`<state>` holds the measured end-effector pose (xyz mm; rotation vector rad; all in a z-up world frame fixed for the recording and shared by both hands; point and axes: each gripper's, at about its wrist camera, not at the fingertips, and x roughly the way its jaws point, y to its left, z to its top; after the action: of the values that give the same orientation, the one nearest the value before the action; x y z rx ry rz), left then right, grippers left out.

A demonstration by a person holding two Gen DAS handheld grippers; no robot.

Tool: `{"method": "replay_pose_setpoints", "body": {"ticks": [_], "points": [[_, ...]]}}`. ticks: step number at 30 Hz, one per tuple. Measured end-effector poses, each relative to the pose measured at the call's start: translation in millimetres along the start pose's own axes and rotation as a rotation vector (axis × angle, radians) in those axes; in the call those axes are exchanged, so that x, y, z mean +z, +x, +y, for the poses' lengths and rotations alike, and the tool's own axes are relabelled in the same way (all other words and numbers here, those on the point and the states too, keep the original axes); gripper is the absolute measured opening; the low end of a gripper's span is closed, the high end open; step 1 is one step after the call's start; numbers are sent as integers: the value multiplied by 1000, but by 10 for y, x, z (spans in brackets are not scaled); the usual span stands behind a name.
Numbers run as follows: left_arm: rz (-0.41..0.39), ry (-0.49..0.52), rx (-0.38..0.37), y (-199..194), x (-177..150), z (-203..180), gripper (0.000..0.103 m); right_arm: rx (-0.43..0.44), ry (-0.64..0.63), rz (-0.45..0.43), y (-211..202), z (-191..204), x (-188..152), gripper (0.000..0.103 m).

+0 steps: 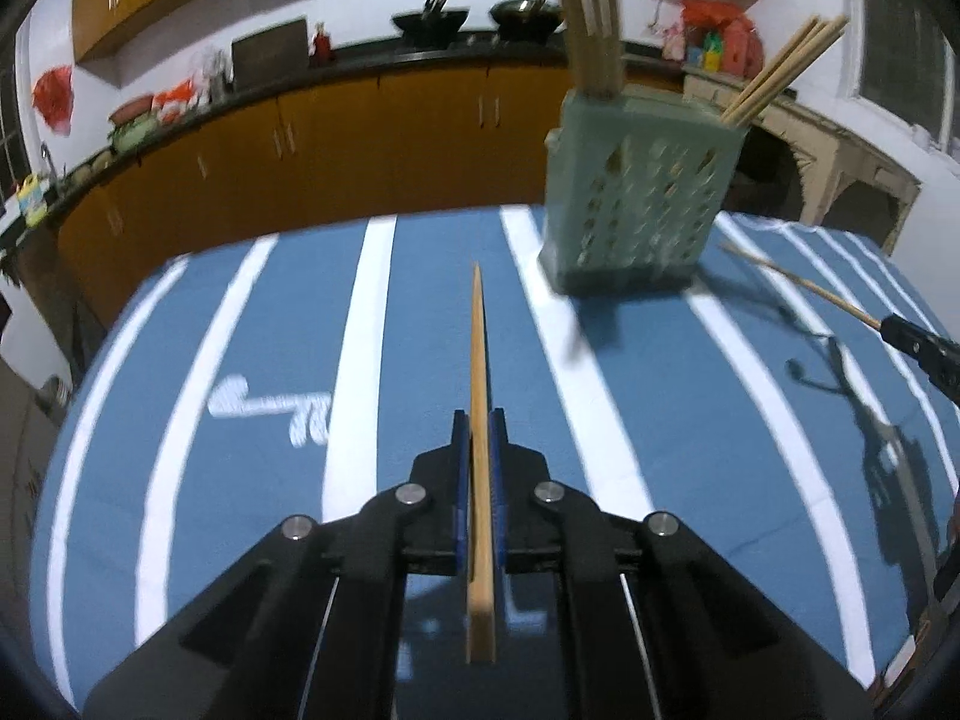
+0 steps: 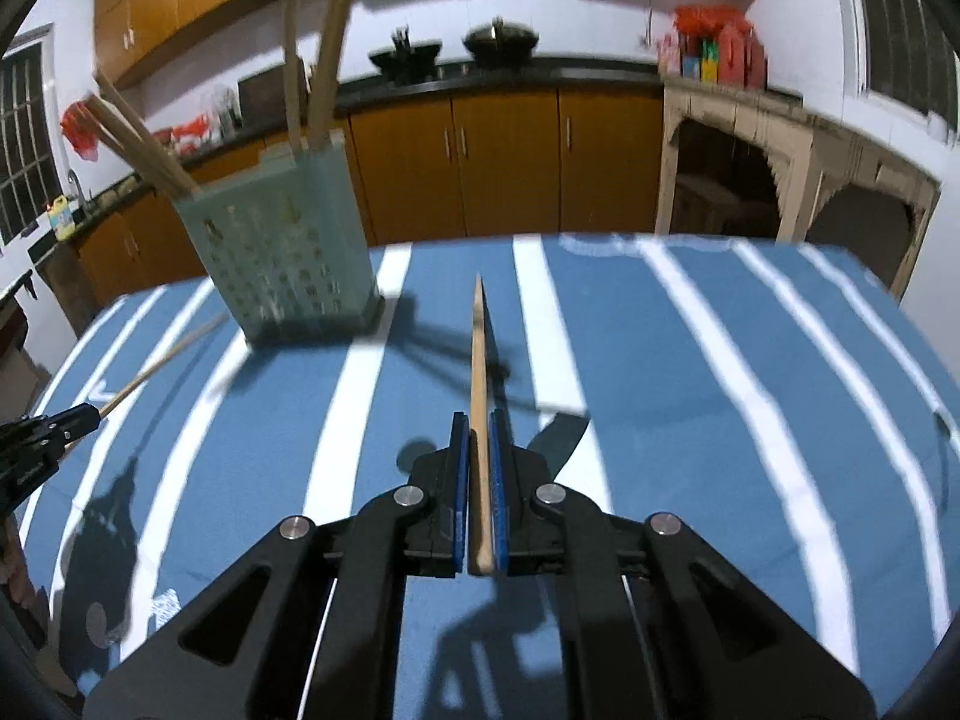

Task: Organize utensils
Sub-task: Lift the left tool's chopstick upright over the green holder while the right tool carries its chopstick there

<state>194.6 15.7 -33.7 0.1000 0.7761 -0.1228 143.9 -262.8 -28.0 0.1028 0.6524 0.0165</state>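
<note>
From the left wrist I see my left tool (image 1: 479, 420) pressed together on a chopstick (image 1: 478, 396), its tip aimed toward the far edge of the counter (image 1: 180, 360). This view alone shows a small white printed mark (image 1: 270, 411) on the cloth, left of the tool. The green perforated holder (image 1: 636, 192) stands near the far edge with chopstick bundles (image 1: 591, 18) upright and leaning in it; at the right edge my right tool (image 1: 918, 348) reaches in, pinching a second chopstick (image 1: 804, 285).

From the right wrist, the right tool (image 2: 478, 420) is likewise pinching its chopstick (image 2: 478, 372) between the blue pads (image 2: 461, 468). Here the holder (image 2: 282, 252) sits toward the far left corner, and the left tool (image 2: 54, 432) appears low on the left with its stick (image 2: 162, 354) angled toward the holder's base; the blur makes it hard to tell whether the tip touches.

The counter carries a blue cloth with white stripes (image 2: 336, 420). Behind runs a dark worktop over orange cabinets (image 2: 510, 162), with two black woks (image 2: 501, 42) and red bags (image 2: 714, 48) on it.
</note>
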Motion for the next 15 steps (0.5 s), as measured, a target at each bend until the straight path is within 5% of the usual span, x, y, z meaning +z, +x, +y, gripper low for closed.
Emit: {"method": "replay_pose_setpoints", "body": {"ticks": [15], "points": [[-245,-99,-81,-723,466,137,7,43,61,-151,-368,-123,340,7]]}}
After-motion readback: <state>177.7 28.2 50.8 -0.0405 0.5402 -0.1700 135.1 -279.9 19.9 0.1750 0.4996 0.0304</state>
